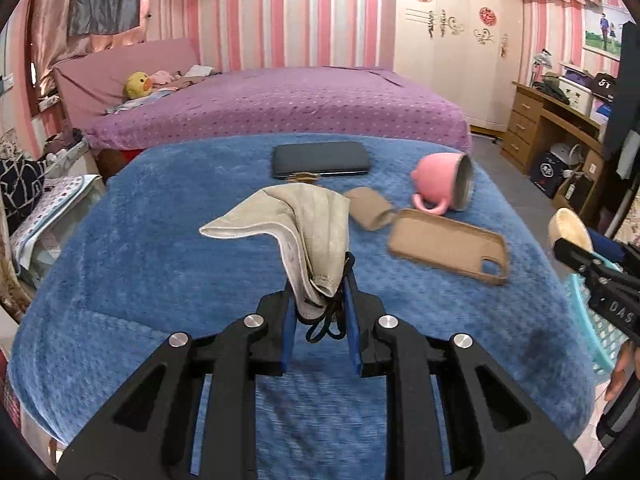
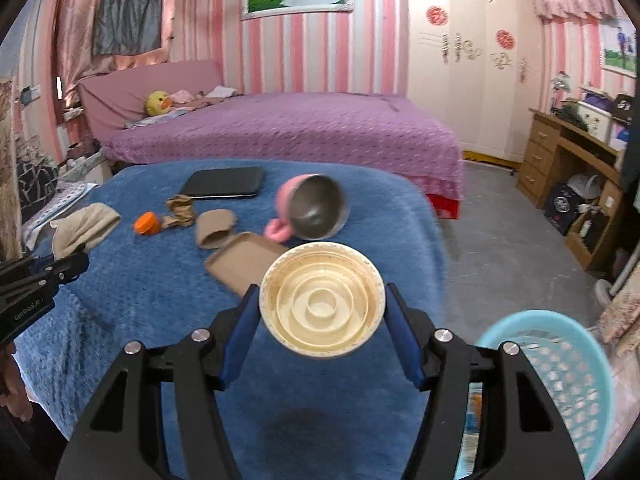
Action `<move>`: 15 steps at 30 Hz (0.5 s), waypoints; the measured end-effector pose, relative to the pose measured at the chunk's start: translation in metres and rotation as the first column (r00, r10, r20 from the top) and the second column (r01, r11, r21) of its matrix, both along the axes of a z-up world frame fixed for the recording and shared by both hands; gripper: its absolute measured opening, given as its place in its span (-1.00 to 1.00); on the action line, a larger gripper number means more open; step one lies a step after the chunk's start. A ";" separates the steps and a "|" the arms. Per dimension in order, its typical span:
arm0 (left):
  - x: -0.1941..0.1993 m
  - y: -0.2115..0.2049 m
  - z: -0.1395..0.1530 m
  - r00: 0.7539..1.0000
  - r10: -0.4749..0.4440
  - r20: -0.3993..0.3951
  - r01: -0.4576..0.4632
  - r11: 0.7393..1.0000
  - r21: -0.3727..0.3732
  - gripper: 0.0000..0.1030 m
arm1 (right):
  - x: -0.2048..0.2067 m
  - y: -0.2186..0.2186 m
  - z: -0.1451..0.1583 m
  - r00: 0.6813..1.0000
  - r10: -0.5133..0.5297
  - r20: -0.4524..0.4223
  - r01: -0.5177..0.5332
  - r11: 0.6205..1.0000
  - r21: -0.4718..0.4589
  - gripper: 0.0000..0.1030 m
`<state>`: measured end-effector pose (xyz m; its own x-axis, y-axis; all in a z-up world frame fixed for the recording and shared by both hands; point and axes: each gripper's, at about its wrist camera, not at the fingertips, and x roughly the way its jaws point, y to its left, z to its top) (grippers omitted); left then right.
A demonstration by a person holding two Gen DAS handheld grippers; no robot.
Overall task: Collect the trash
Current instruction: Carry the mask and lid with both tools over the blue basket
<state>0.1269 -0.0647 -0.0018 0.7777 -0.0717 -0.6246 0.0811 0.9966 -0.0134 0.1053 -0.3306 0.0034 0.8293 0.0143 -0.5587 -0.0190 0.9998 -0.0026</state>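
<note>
Item 1: face mask (image 1: pixel 304 232). Soft, limp cloth-like sheet with dark ear loops; very light, cannot break. Pinched at its lower corner between the fully closed jaws of the left gripper (image 1: pixel 320 300); the rest stands up and flops forward and to the left beyond the fingertips. Judged secure while bunched; a hold on one loop alone would likely let it swing.

Item 2: plastic cup (image 2: pixel 322 300). Thin-walled, ribbed, cream-coloured, open mouth toward the camera. Held by its sides between the pads of the right gripper (image 2: pixel 322 312), jaws about half apart. Light and probably easily crushed; smooth wall may slip, so a hold near the stiffer rim seems best.

Item 3: basket (image 2: pixel 560 372). Pale blue, perforated; low and to the right of the right gripper, just beside it. Likely the trash receptacle.

Remaining on the blue blanket (image 1: pixel 160 240), ahead of both grippers: phone case (image 1: pixel 448 244), pink mug (image 1: pixel 444 184) on its side, orange cap (image 2: pixel 147 223), crumpled paper (image 2: pixel 180 210).
</note>
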 end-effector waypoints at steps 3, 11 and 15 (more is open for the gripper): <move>0.002 -0.021 -0.004 1.000 -0.027 -0.010 0.027 0.999 -0.018 -0.62 | -0.013 -0.021 0.007 0.999 -0.047 0.010 0.047 0.999 -0.021 0.18; -0.001 -0.101 -0.019 0.986 -0.164 -0.015 0.163 0.986 -0.016 -0.62 | -0.053 -0.103 0.011 0.978 -0.207 0.022 0.208 0.977 -0.053 0.18; -0.006 -0.142 -0.025 0.970 -0.245 -0.003 0.245 0.969 -0.026 -0.61 | -0.069 -0.140 0.005 0.962 -0.272 0.010 0.272 0.960 -0.068 0.18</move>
<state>0.1207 -0.2069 -0.0265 0.7305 -0.2751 -0.6250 0.3223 0.9458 -0.0396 0.0363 -0.4704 0.0084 0.7967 -0.2502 -0.5502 0.2541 0.9646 -0.0706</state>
